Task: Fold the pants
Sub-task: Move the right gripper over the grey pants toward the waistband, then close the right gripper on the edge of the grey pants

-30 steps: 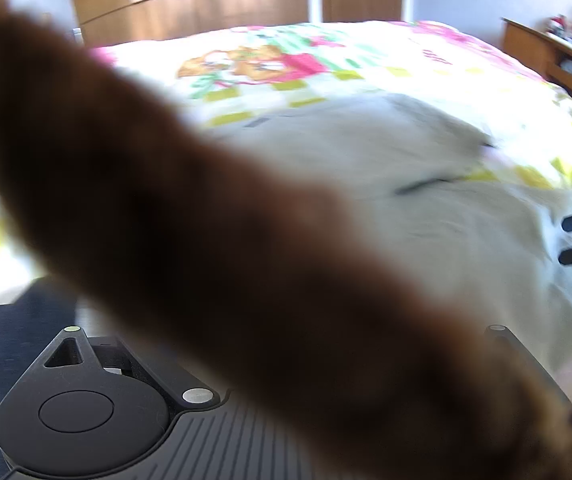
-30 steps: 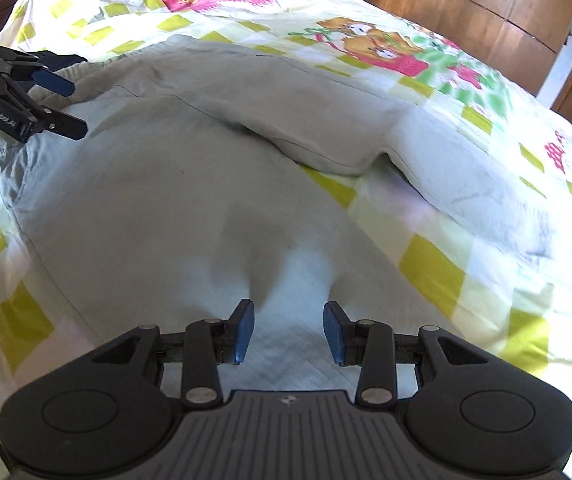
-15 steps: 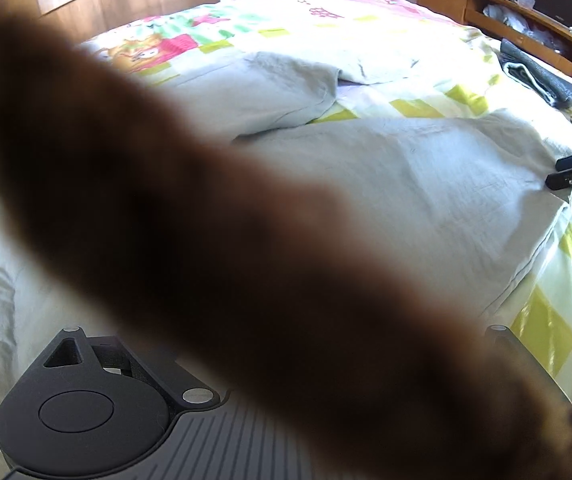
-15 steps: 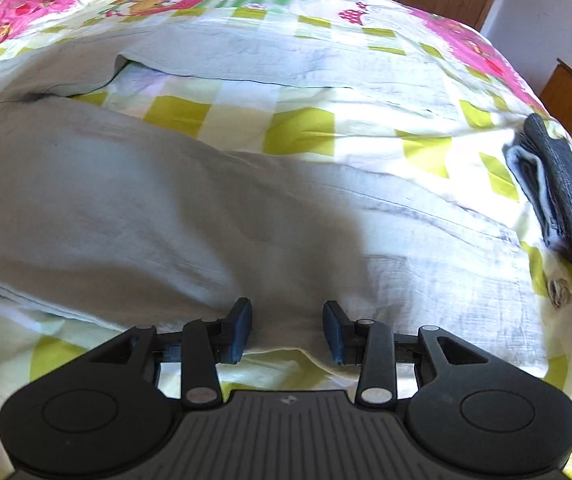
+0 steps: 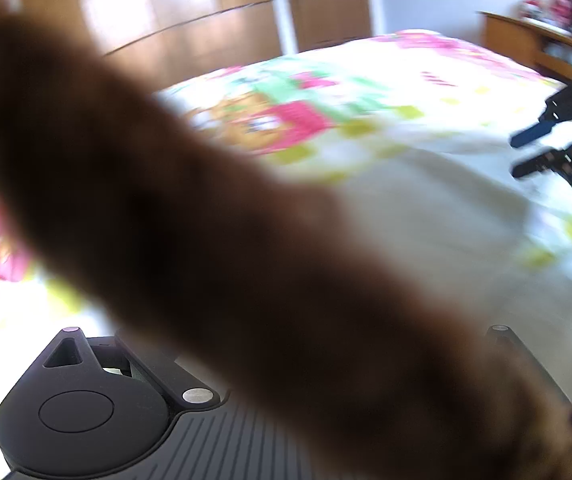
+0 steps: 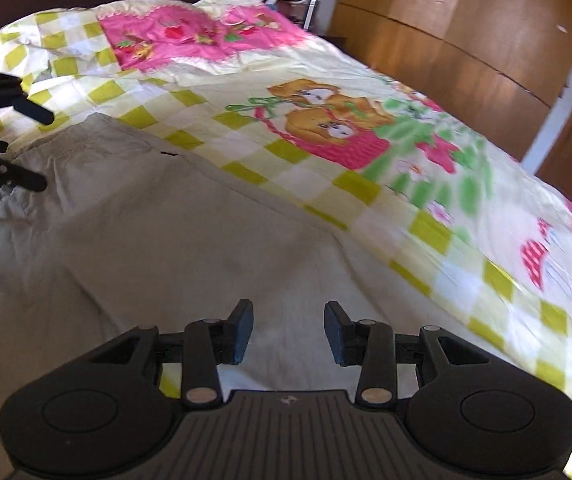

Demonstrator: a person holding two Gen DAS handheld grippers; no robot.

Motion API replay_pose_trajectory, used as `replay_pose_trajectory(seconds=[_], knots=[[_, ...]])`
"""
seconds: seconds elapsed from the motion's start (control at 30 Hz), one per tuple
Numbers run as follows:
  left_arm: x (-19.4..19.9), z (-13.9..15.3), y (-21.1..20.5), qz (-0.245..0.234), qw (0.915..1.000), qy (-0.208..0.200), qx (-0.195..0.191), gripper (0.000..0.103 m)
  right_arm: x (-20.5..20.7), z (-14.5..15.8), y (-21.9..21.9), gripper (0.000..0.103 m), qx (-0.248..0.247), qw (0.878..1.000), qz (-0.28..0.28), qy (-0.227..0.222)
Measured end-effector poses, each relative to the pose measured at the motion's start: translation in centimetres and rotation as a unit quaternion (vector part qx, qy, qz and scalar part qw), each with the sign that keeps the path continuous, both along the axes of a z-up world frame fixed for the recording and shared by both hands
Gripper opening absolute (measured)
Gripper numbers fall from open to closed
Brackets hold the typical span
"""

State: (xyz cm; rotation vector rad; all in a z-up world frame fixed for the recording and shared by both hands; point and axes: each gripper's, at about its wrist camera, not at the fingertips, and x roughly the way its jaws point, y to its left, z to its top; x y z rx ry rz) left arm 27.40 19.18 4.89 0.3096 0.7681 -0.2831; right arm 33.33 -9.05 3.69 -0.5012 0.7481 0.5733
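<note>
**Pale pants spread on the patterned bed, left view largely blocked**

The light grey pants [image 6: 133, 232] lie flat on the bed [image 6: 426, 216], over a bedspread of yellow-green checks, pink panels and cartoon bears. The right gripper [image 6: 288, 330] hangs just above the near edge of the fabric, its blue-padded jaws well apart and holding nothing. The left gripper [image 6: 25, 146] shows at the far left of the right wrist view, over the other end of the pants; its jaws stand spread with nothing visibly between them. In the left wrist view a blurred brown shape [image 5: 205, 248] close to the lens covers that gripper's own fingers and much of the scene. A wooden wardrobe [image 6: 486, 32] runs along the far side of the bed, and a wooden shelf [image 5: 534, 40] stands off to the right.
</note>
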Motion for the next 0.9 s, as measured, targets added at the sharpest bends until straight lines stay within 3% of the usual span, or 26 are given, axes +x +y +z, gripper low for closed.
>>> replay_pose_trajectory(seconds=[0.23, 0.5, 0.6, 0.7, 0.73, 0.77, 0.83, 0.9], knots=[[7.3, -2.6, 6.5, 0.053, 0.9966, 0.061, -0.018, 0.096, 7.9, -3.2, 4.2, 0.055, -0.043, 0.997, 0.045, 0.037], [10.2, -3.6, 8.3, 0.056, 0.9944, 0.084, -0.032, 0.096, 10.9, -4.6, 6.3, 0.058, -0.074, 0.991, 0.082, 0.074], [11.4, -4.5, 8.6, 0.066, 0.9911, 0.111, -0.031, 0.093, 11.7, -5.1, 6.3, 0.063, -0.074, 0.990, 0.081, 0.091], [11.4, -5.1, 8.6, 0.070, 0.9904, 0.118, -0.018, 0.081, 12.1, -5.1, 6.0, 0.063, -0.065, 0.990, 0.075, 0.100], [11.2, -5.0, 8.7, 0.070, 0.9908, 0.114, -0.019, 0.068, 12.1, -5.1, 6.0, 0.062, -0.062, 0.990, 0.075, 0.102], [11.1, -4.9, 8.6, 0.067, 0.9913, 0.112, -0.018, 0.058, 12.0, -5.2, 6.0, 0.054, -0.060, 0.990, 0.075, 0.102], [10.8, -4.7, 8.6, 0.054, 0.9920, 0.110, -0.028, 0.027, 11.6, -5.2, 6.2, 0.036, -0.062, 0.991, 0.073, 0.097], [10.5, -4.6, 8.3, 0.048, 0.9927, 0.107, -0.029, 0.022, 11.0, -5.1, 6.6, 0.020, -0.070, 0.991, 0.069, 0.085]])
